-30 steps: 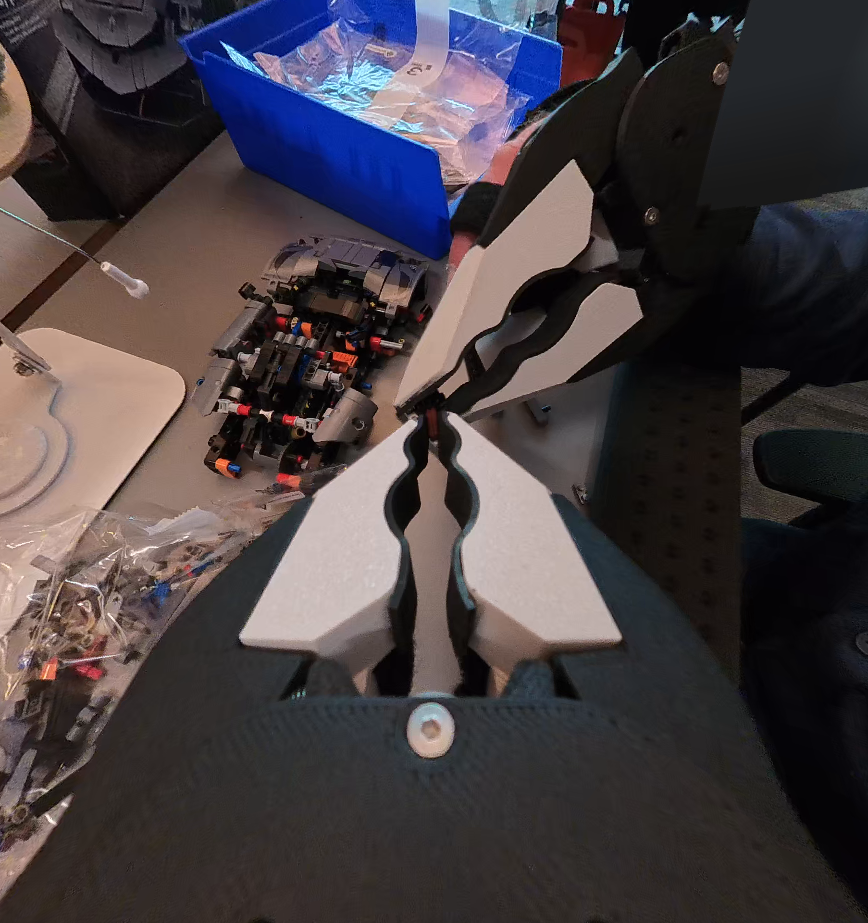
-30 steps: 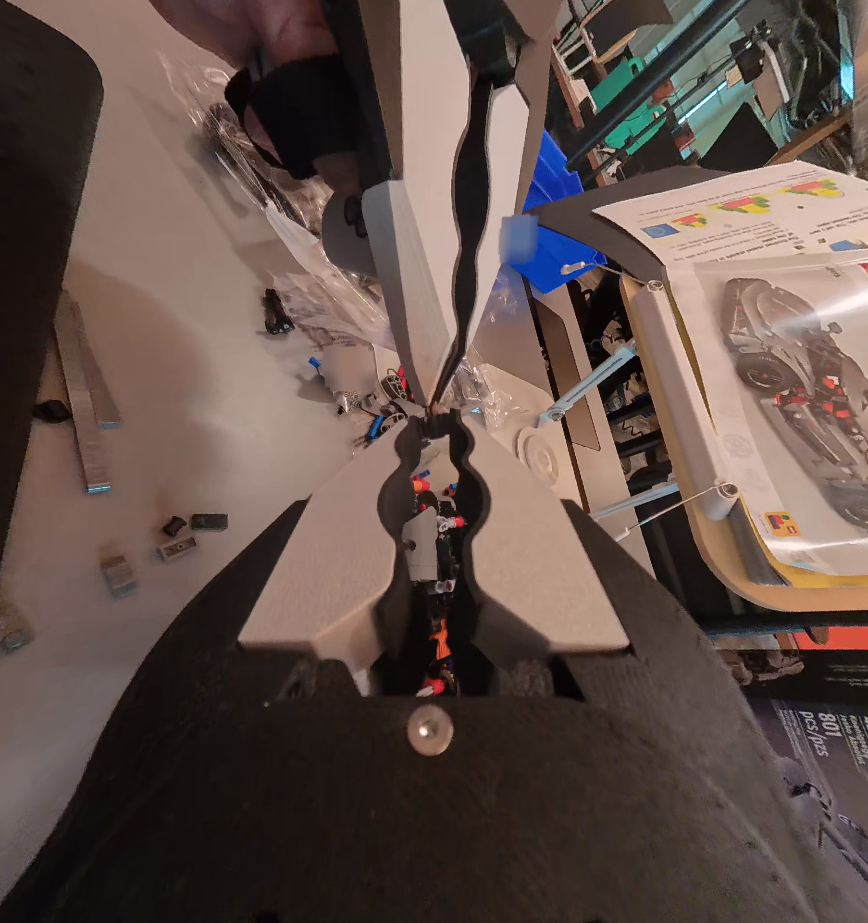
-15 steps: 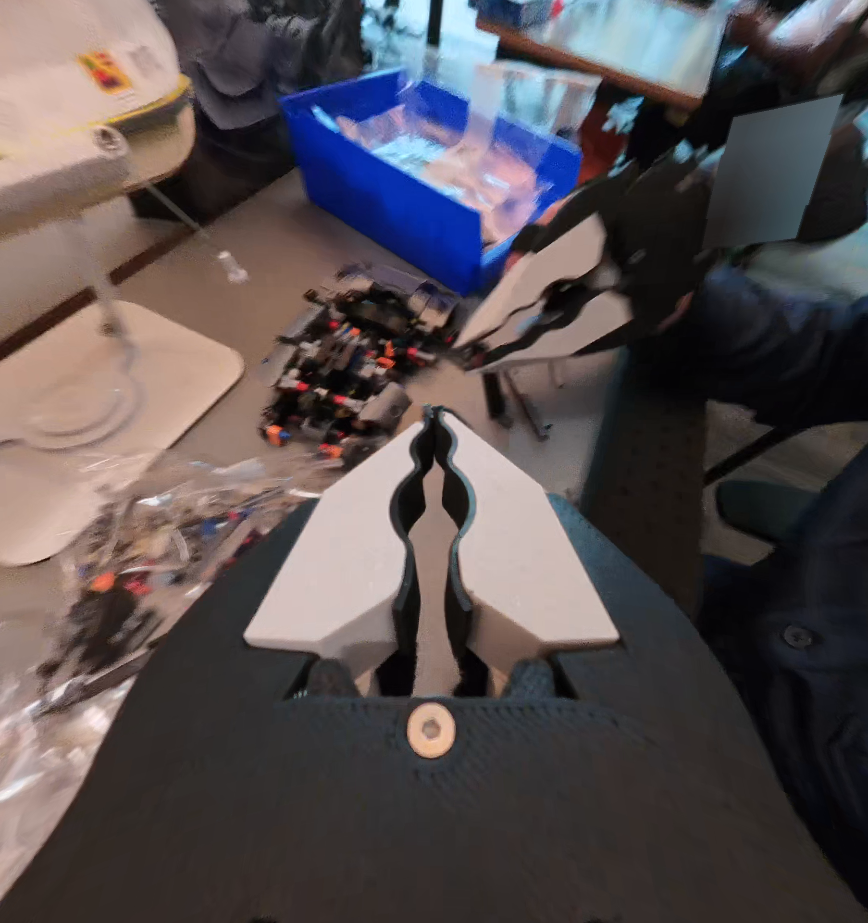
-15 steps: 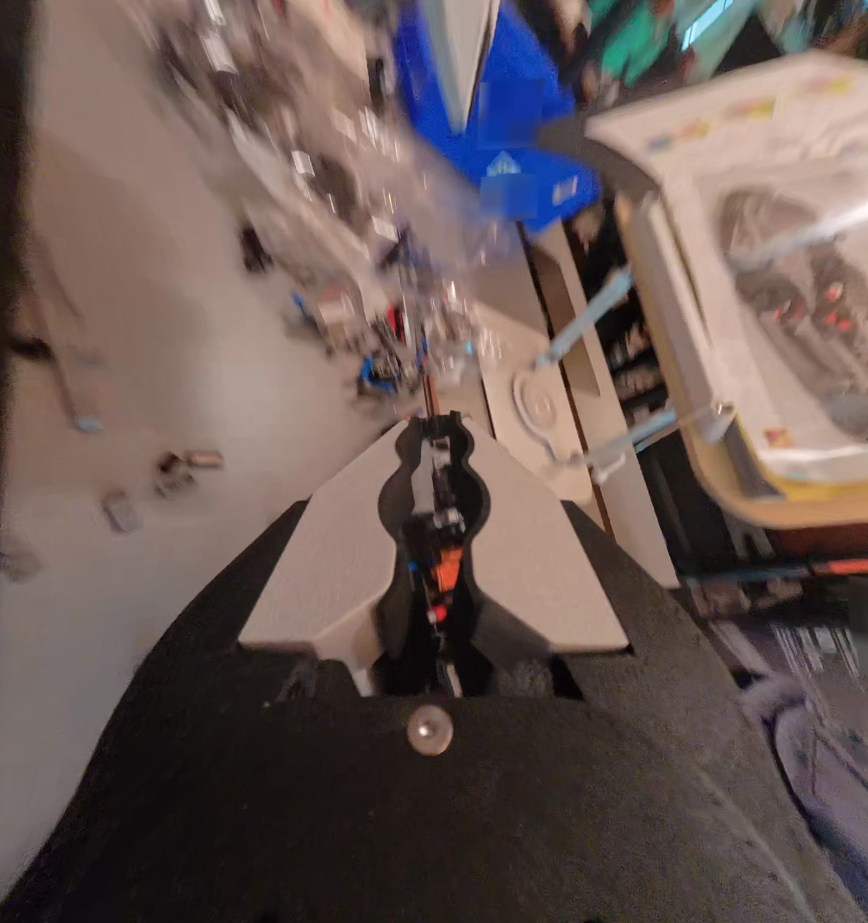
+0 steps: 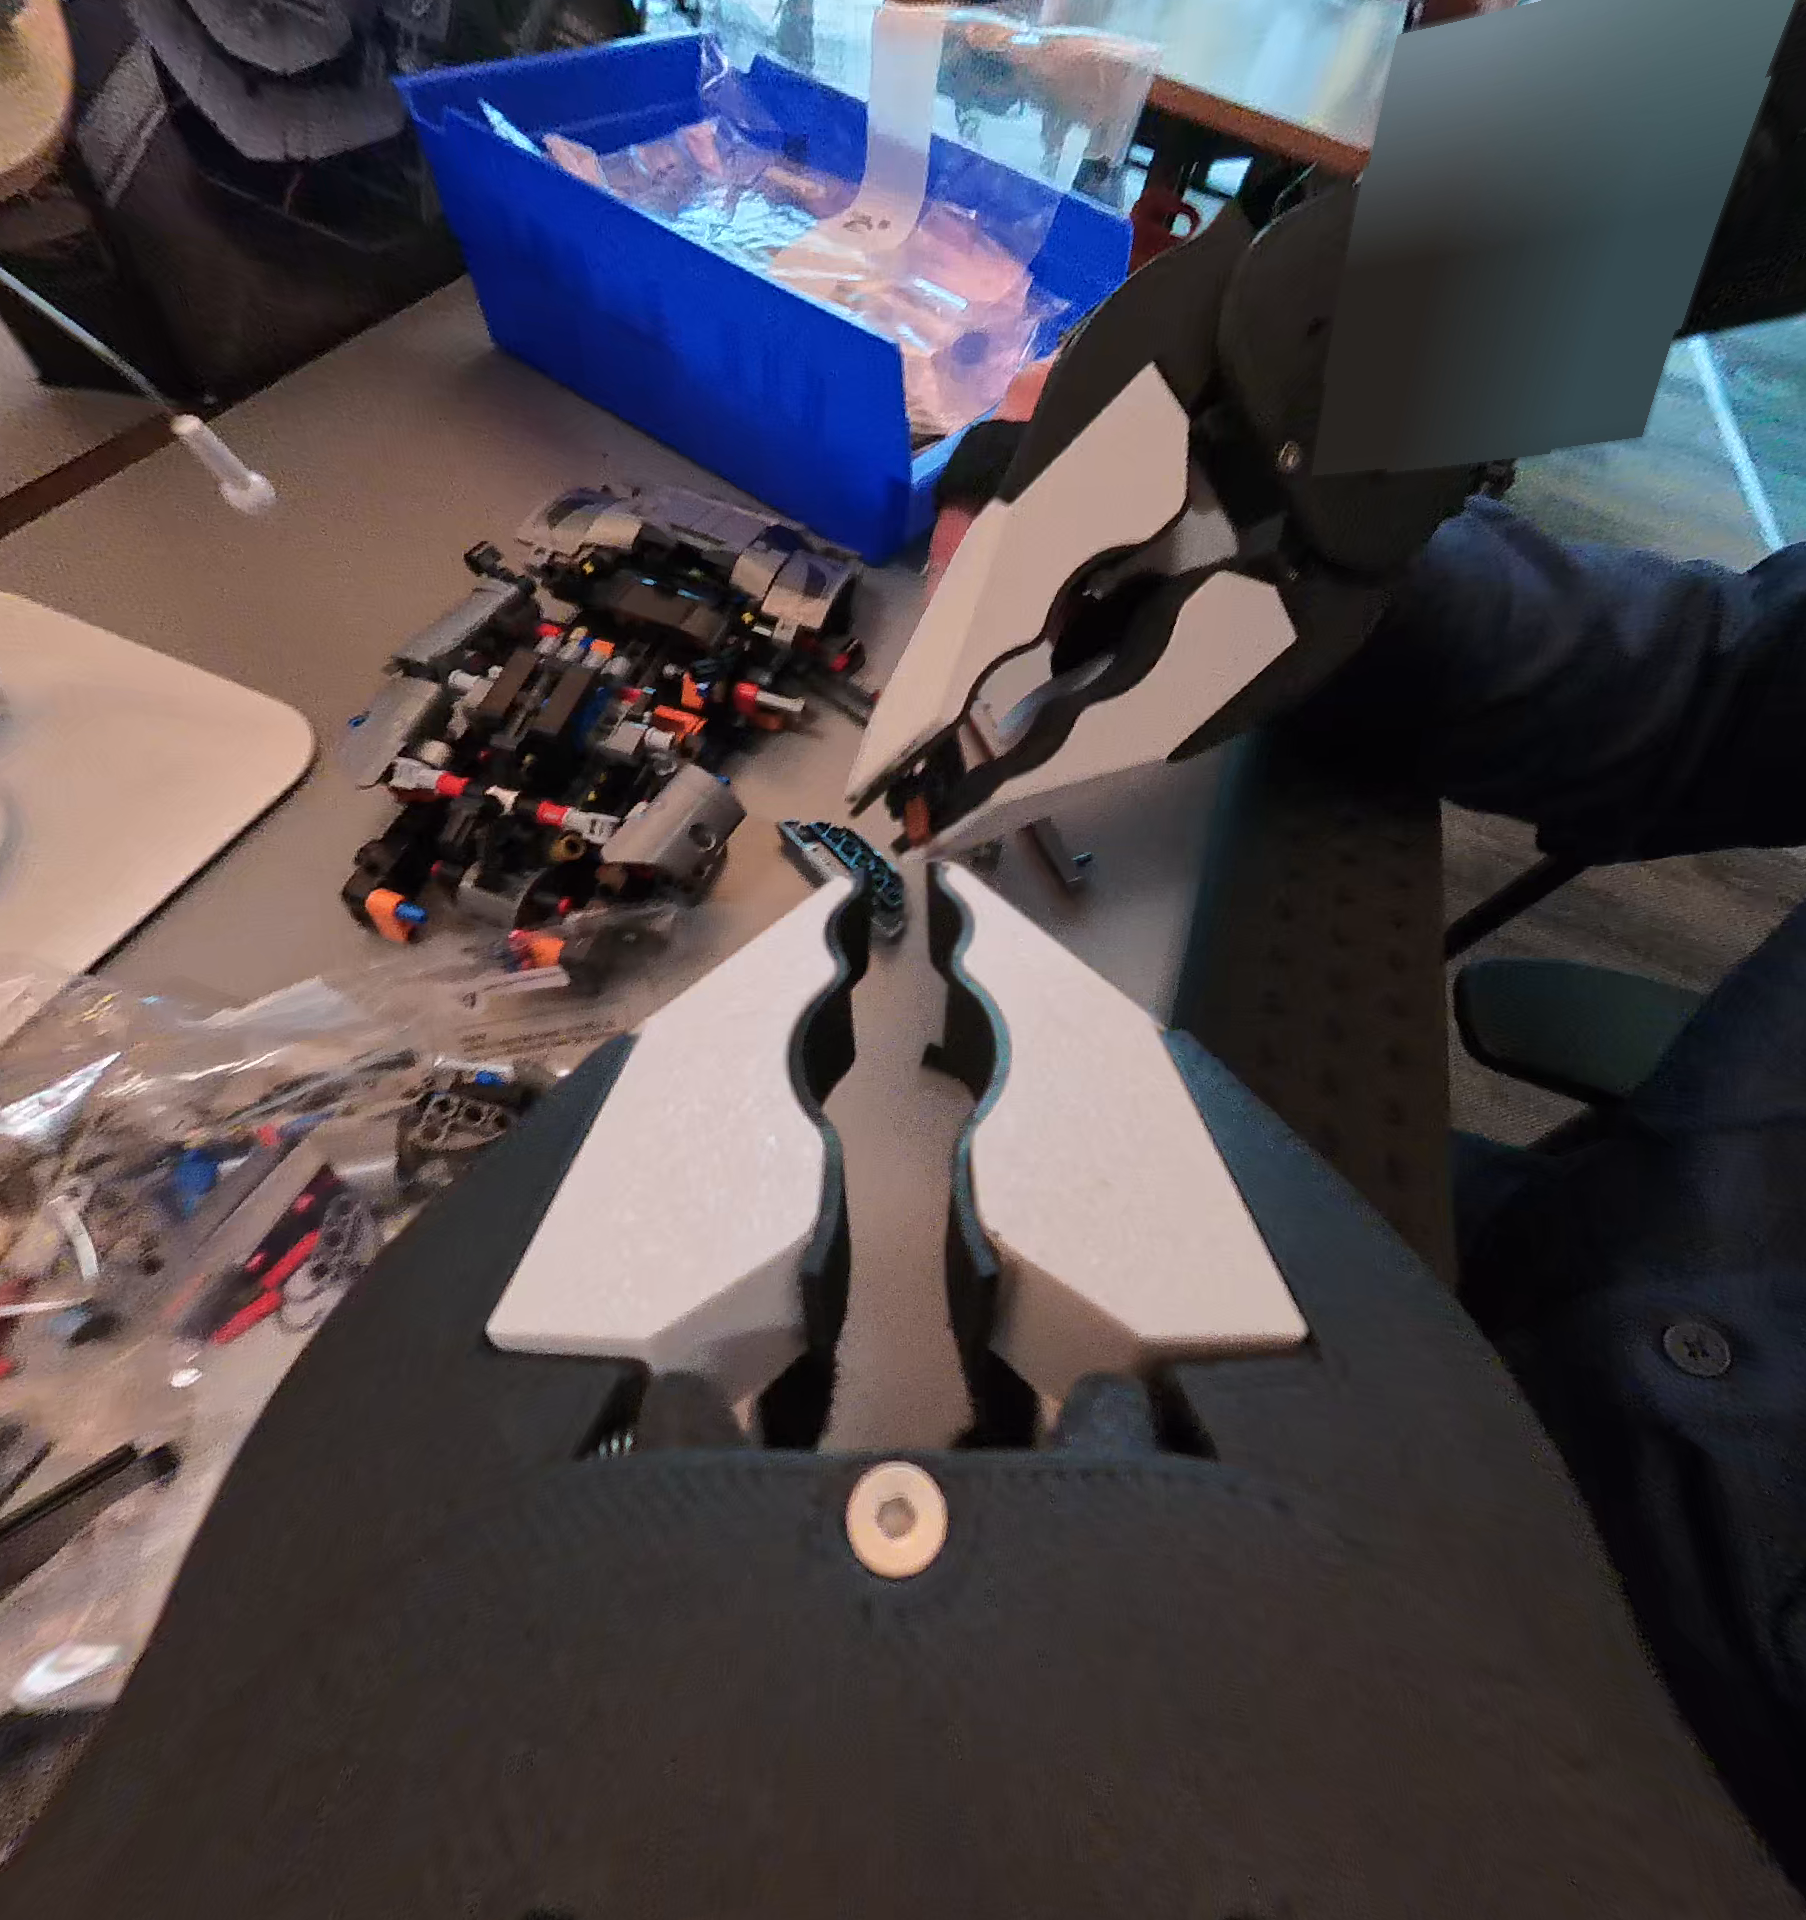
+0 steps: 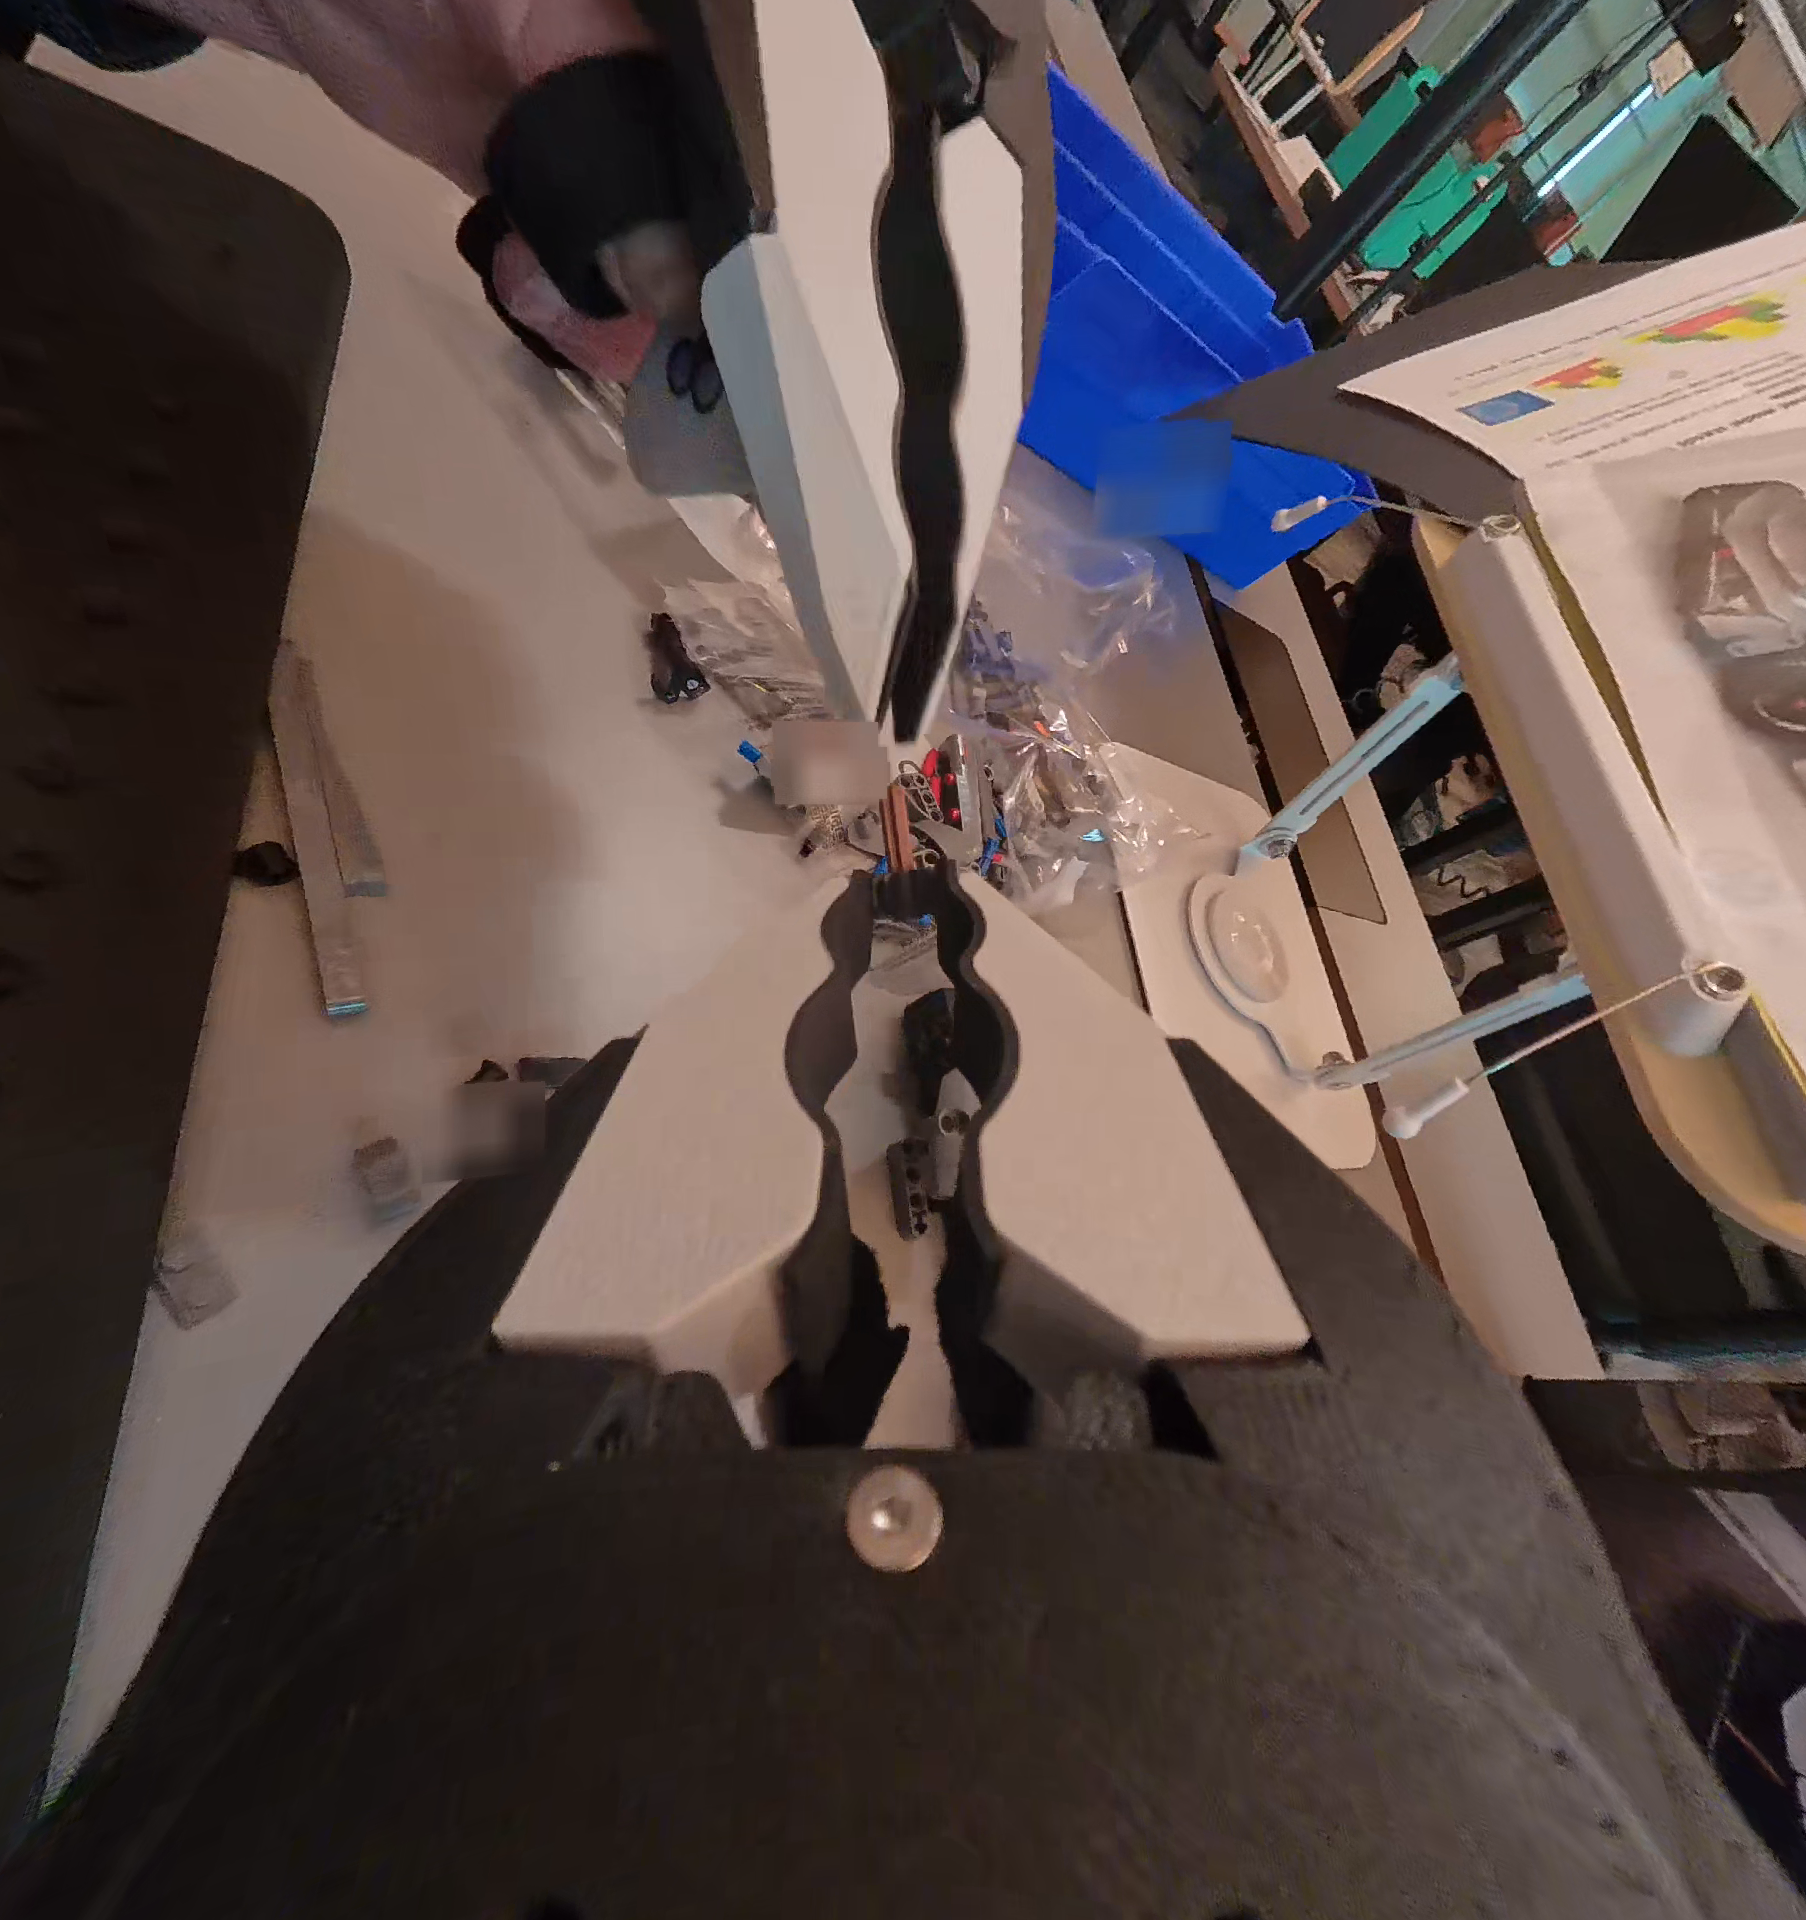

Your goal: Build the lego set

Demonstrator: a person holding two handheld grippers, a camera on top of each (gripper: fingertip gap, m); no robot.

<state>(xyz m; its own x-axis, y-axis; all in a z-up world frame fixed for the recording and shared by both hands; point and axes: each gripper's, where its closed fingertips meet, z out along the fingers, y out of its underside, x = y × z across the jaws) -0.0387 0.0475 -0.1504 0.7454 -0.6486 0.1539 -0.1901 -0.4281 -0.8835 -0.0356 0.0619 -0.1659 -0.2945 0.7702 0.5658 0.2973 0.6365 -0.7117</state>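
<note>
The half-built grey-and-black lego car chassis with red and orange pins [image 5: 577, 727] lies on the grey table [image 5: 379, 436], long axis running from the blue plastic bin [image 5: 712, 312] toward the clear bags of loose parts [image 5: 151, 1174]; which end is the nose cannot be told. The left gripper [image 5: 894, 883] hangs just beside the chassis, jaws slightly parted, nothing between them. The right gripper [image 6: 904, 883], [image 5: 904, 821] has its jaws clenched on a small brown-and-black lego pin [image 6: 894, 821], tip pointing at the left gripper's jaws, nearly touching. The pin's form is hard to make out. A dark studded piece [image 5: 852, 862] lies partly hidden behind the left jaws.
</note>
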